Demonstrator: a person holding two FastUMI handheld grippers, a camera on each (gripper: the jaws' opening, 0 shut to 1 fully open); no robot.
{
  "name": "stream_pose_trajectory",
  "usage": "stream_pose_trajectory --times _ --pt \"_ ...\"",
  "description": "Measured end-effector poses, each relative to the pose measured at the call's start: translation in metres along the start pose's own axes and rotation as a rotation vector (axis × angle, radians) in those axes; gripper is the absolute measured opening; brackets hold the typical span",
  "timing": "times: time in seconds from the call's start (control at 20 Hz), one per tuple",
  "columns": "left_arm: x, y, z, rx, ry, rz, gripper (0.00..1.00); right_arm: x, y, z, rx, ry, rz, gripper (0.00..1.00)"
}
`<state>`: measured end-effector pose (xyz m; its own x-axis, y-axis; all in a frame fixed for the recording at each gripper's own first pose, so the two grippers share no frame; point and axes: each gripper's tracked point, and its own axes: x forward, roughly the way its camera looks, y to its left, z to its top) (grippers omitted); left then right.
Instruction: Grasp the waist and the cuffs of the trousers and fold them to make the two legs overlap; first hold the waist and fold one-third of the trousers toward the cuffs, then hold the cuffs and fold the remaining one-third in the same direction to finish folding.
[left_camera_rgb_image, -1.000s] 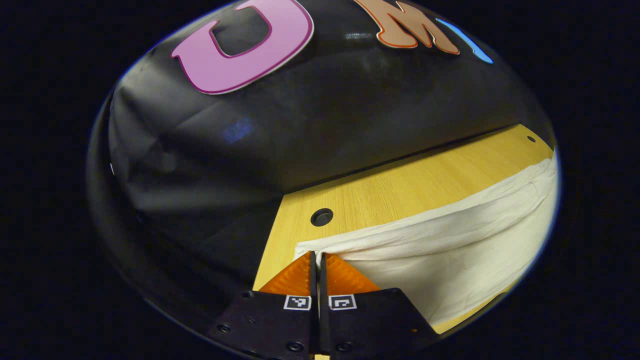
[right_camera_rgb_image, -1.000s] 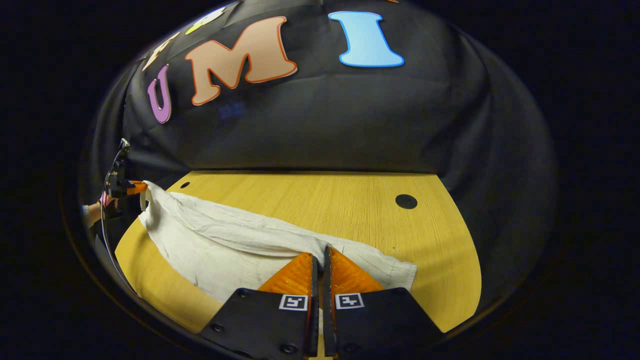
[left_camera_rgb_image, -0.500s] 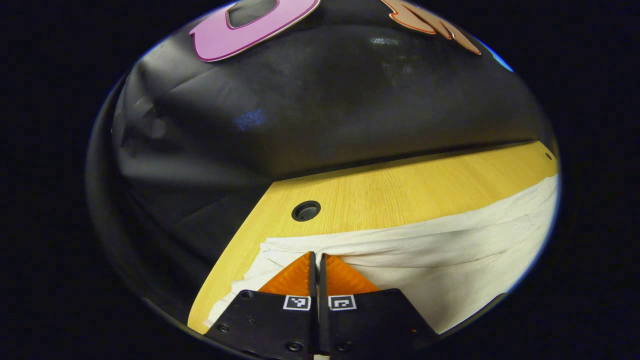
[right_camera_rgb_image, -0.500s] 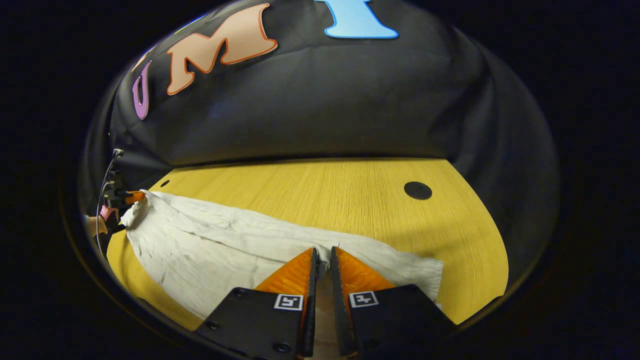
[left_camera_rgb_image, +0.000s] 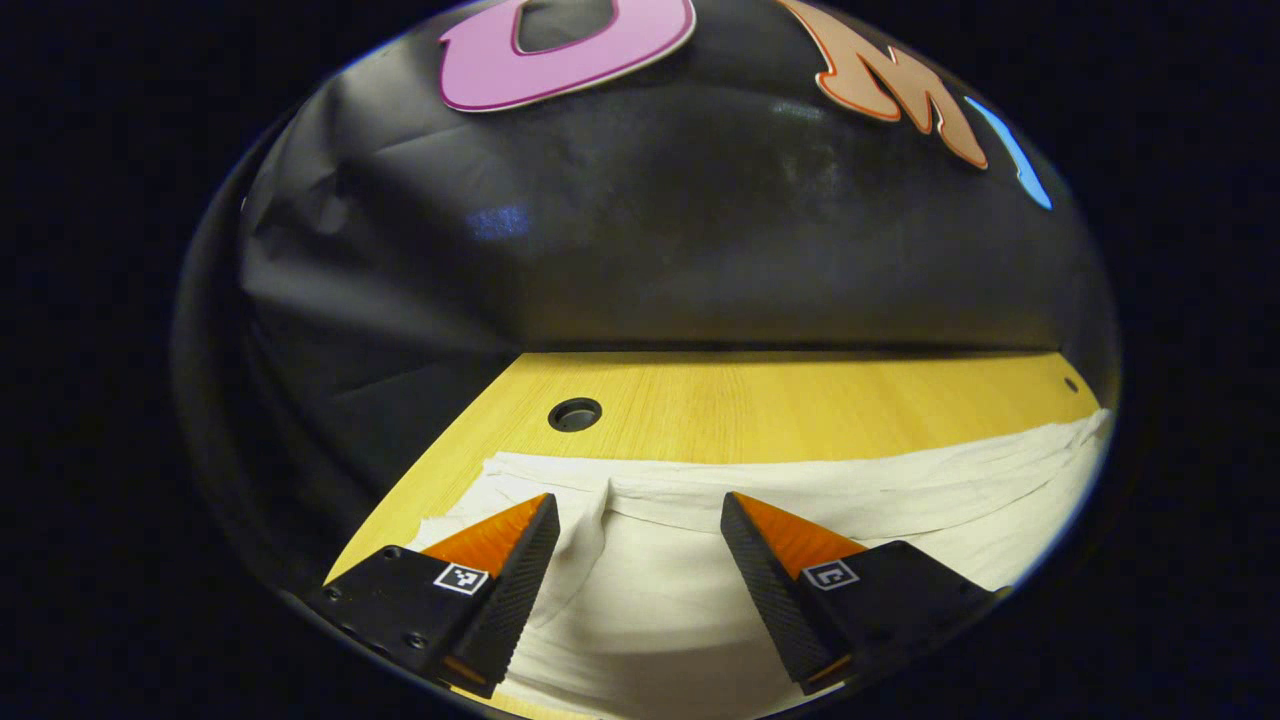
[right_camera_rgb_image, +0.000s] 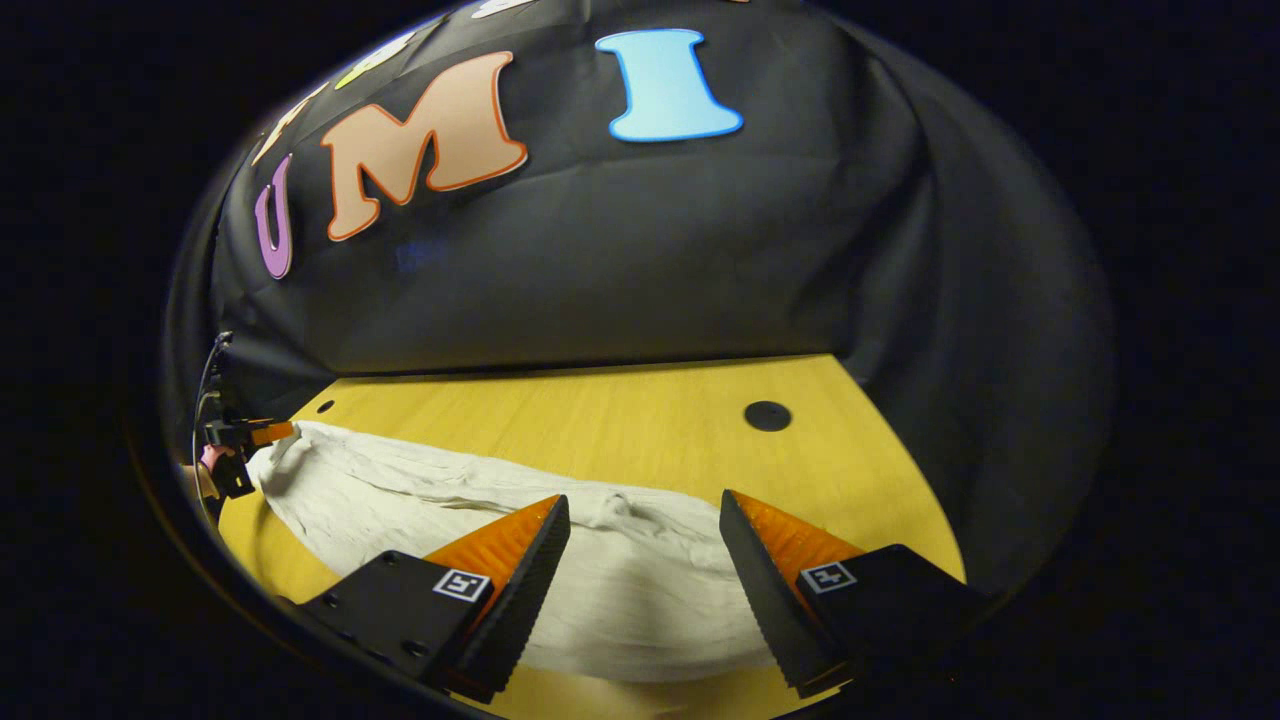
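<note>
White trousers (left_camera_rgb_image: 850, 495) lie lengthwise on the yellow wooden table (left_camera_rgb_image: 800, 400), folded so the legs overlap. In the left gripper view my left gripper (left_camera_rgb_image: 640, 515) stands open just above one end of the cloth, nothing pinched between its fingers. In the right gripper view the trousers (right_camera_rgb_image: 400, 490) stretch from the far left to the near middle. My right gripper (right_camera_rgb_image: 645, 515) is open over the near end of the cloth. Far off at the left of that view the left gripper (right_camera_rgb_image: 240, 435) sits by the other end, with a hand behind it.
The table has a round dark hole (left_camera_rgb_image: 575, 413) near the left gripper and another hole (right_camera_rgb_image: 767, 415) beyond the right gripper. Black cloth walls close in behind the table's far edge (right_camera_rgb_image: 560, 365). Bare wood lies beyond the trousers.
Both grippers were shut on the trousers' ends a second ago and have opened wide, letting go of the cloth. The trousers have come down flat on the table.
</note>
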<state>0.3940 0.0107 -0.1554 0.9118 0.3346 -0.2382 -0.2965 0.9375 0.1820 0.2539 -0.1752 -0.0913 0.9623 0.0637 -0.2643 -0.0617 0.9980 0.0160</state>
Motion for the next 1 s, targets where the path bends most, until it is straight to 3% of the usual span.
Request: stream_pose_trajectory --times 0.3,0.65,0.85,0.95,1.0 --pt "-0.060 -0.005 0.010 -0.033 -0.034 -0.025 0.97 -0.034 -0.049 -0.034 0.088 0.072 -0.081 0.96" --pt "-0.119 -0.033 -0.002 0.012 -0.031 -0.076 0.97 -0.023 -0.062 -0.093 0.140 0.187 -0.072 0.96" --pt "-0.138 -0.047 -0.003 0.023 -0.040 -0.096 0.97 -0.016 -0.062 -0.102 0.154 0.200 -0.052 0.94" --pt "-0.144 -0.053 0.002 0.008 -0.055 -0.097 0.97 -0.014 -0.060 -0.107 0.157 0.208 -0.039 0.97" --pt "-0.147 -0.055 0.003 0.002 -0.061 -0.092 0.97 -0.013 -0.059 -0.103 0.154 0.191 -0.033 0.92"
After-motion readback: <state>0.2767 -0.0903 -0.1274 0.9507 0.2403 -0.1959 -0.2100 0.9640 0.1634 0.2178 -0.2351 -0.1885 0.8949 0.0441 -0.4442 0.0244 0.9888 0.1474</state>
